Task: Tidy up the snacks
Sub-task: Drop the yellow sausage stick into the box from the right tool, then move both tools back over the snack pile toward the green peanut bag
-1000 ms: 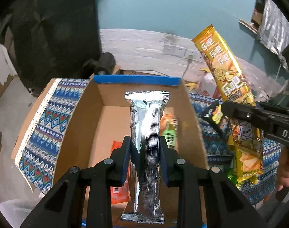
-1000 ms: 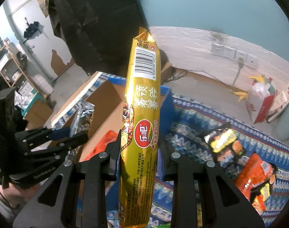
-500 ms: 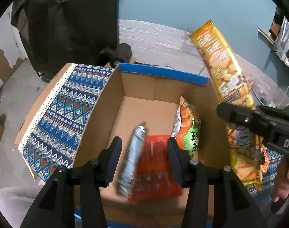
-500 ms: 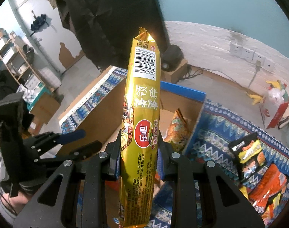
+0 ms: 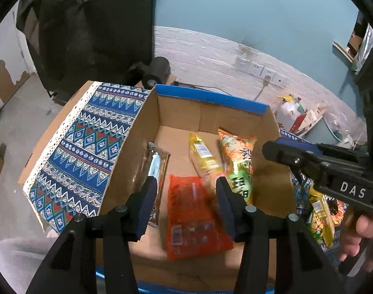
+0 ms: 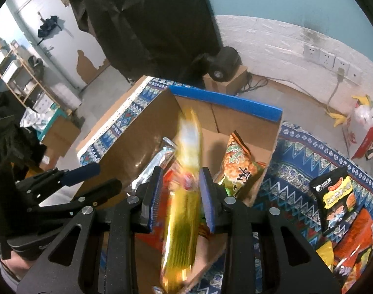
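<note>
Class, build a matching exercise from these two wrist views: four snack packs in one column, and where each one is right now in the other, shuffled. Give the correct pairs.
Things
1. silver pack
2. red pack
3. orange-green bag
4. black pack

Places
A. outside the box, on the patterned cloth
B. flat on the box floor, near side
C. by the box's left wall
D. leaning at the box's right wall

Pairs: 1-C, 2-B, 3-D, 4-A

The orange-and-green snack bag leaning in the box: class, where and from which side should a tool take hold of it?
Grip the crimped top edge of the orange-and-green snack bag, coming from above. It leans upright against the right wall of the cardboard box, so only its top is free.
</note>
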Demonstrator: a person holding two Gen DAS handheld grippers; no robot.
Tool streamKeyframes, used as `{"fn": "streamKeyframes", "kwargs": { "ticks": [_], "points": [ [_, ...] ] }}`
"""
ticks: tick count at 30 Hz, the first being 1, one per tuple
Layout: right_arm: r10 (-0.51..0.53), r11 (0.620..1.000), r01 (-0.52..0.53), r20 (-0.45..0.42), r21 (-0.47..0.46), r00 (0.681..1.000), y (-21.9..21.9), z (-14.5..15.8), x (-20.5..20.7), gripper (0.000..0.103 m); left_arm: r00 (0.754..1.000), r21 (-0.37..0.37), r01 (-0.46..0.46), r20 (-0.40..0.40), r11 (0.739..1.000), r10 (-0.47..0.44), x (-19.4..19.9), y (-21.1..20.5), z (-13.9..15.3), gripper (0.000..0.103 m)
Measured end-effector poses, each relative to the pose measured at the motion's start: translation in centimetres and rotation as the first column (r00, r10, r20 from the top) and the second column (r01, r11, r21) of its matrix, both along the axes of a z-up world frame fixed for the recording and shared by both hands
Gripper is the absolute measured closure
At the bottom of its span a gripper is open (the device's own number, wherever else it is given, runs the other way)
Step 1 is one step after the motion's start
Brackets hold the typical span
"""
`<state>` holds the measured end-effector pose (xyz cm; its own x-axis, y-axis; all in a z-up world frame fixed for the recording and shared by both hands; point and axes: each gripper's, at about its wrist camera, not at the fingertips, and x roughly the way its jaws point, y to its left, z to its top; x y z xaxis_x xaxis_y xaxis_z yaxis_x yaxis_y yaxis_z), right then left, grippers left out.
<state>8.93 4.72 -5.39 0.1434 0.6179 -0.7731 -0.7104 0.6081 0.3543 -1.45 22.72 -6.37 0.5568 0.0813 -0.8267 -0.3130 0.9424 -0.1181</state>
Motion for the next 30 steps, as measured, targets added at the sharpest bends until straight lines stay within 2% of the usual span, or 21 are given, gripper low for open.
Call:
{"fn": "streamKeyframes", "kwargs": {
  "ticks": [3, 6, 11, 21, 27, 30],
  "points": [
    [-0.013, 1.0, 0.013, 0.018, -0.004, 1.0, -0.9, 0.5, 0.1, 0.072, 1.0, -0.007, 0.018, 0.002, 1.0, -0.018, 0.1, -0.6, 0.1, 0.052],
    [-0.024, 1.0, 0.024, 0.028, -0.005, 0.999, -1.9, 0.9, 0.1, 0.063, 0.999, -0.006, 0.038, 0.012, 0.999, -0.038, 0.2, -1.3, 0.4, 0.046],
    [-0.048, 0.998, 0.05, 0.065, -0.032, 0.997, -3.8, 1.5, -0.1, 0.037, 0.995, -0.002, 0.095, 0.021, 0.996, -0.095, 0.4, -2.9, 0.7, 0.032],
    [-0.06, 0.992, 0.07, 0.099, -0.105, 0.993, -10.0, 1.3, -0.7, 0.036, 0.98, -0.044, 0.201, 0.014, 0.979, -0.201, 0.9, -7.2, 0.6, 0.027],
    [-0.124, 0.982, 0.134, 0.08, -0.131, 0.989, -14.5, 0.5, -0.8, 0.036, 0.963, -0.027, 0.27, -0.004, 0.962, -0.27, 1.2, -11.0, 0.7, 0.027],
    [-0.15, 0.978, 0.161, 0.084, -0.135, 0.985, -16.6, 0.7, -1.0, 0.036, 0.951, -0.027, 0.308, -0.005, 0.951, -0.308, 1.5, -13.1, 0.7, 0.023]
  ]
}}
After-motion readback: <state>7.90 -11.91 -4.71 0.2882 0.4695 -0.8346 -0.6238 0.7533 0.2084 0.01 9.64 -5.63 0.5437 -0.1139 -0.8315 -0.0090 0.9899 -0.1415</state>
